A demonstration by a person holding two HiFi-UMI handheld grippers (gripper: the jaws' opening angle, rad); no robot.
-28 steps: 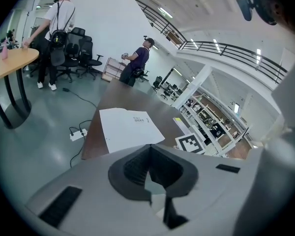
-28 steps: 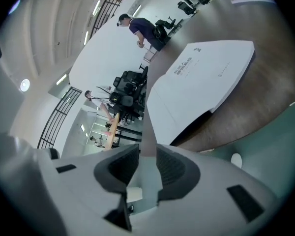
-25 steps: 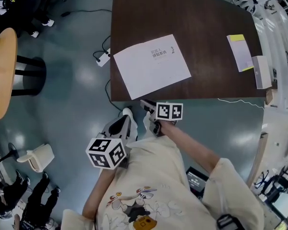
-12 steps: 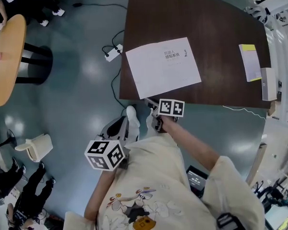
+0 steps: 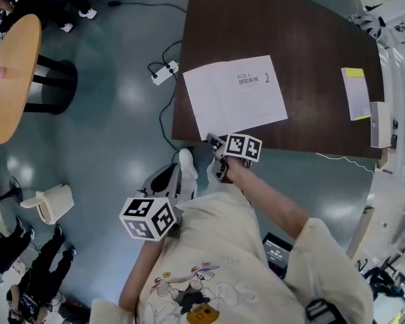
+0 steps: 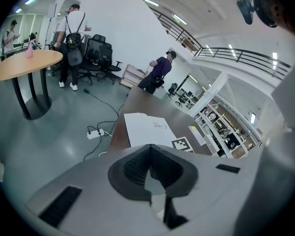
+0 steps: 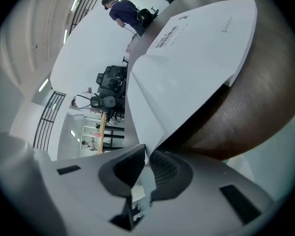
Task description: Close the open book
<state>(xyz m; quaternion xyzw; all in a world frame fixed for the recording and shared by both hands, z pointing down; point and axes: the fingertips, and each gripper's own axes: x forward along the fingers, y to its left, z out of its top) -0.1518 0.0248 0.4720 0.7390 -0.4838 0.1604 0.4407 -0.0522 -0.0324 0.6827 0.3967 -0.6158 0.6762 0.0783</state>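
The right claw (image 7: 146, 154) is pinched almost shut on the near corner of the book (image 7: 187, 58). The thin white leaf runs down into the narrow gap between its ribbed dark jaws. The left claw (image 6: 148, 149) is closed, tips meeting, with nothing between them; it hangs over the floor, short of the bench (image 5: 290, 39). The book is wide and white with small print, and lies at the near edge of the dark brown, wood-grained bench. A yellow-topped booklet (image 5: 356, 93) and a white box (image 5: 380, 123) sit well apart from it by the right edge.
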